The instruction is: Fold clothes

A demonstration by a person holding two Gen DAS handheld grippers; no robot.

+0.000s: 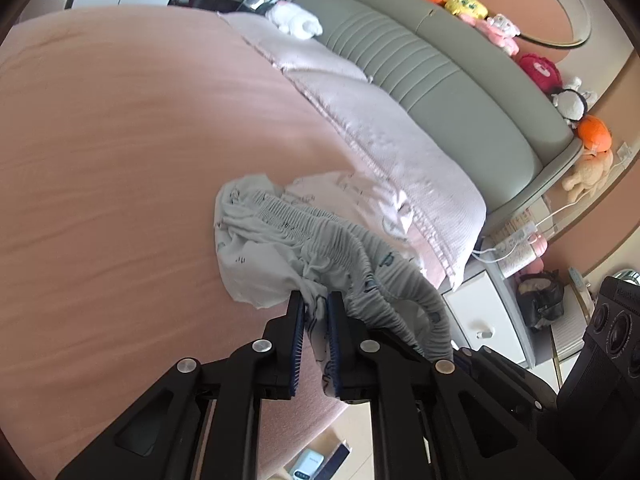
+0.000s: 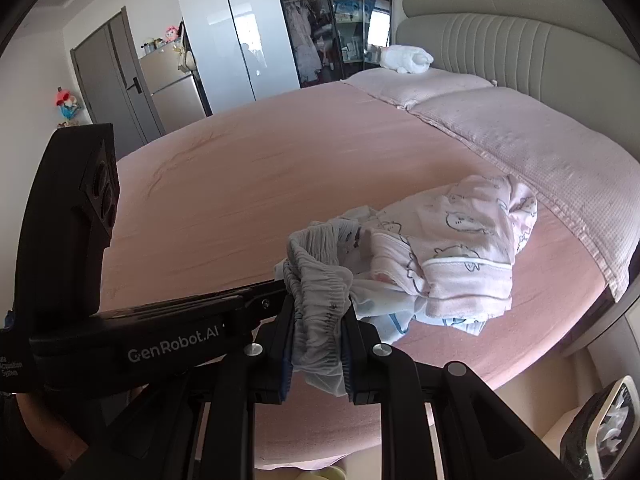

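picking up looks to be the step in hand: in the left wrist view the left gripper (image 1: pixel 316 312) has its jaws clenched on a thin fold of the pale printed garment (image 1: pixel 256 256), right beside the garment's grey gathered waistband (image 1: pixel 360 248). the blue pads (image 1: pixel 298 340) press cloth between them, with a strip of it hanging below. most of the garment is bunched loosely on the pink bed sheet (image 1: pixel 120 140), near the bed's edge and just short of the pillows (image 1: pixel 384 136). it is soft, thin and crumpled, with small dark printed marks, the elastic band puckered all along its length. part of the right gripper's body shows at the lower right.

in the right wrist view the right gripper (image 2: pixel 318 332) is grasping the same waistband (image 2: pixel 320 300), a thick wad of grey elastic held between its jaws, which therefore stand a little apart. the left gripper (image 2: pixel 276 286) reaches in from the left, its tip hidden behind the band so its hold cannot be read from here. just behind the lifted cloth lies a second piece, a pink garment with cartoon prints (image 2: pixel 460 240), heaped against the first and touching it.

my judgement: with both ends of the waistband pinched, the next move calls for raising and drawing the two hands apart so the garment hangs free of the pink one and opens flat, then laying it on the bare sheet.
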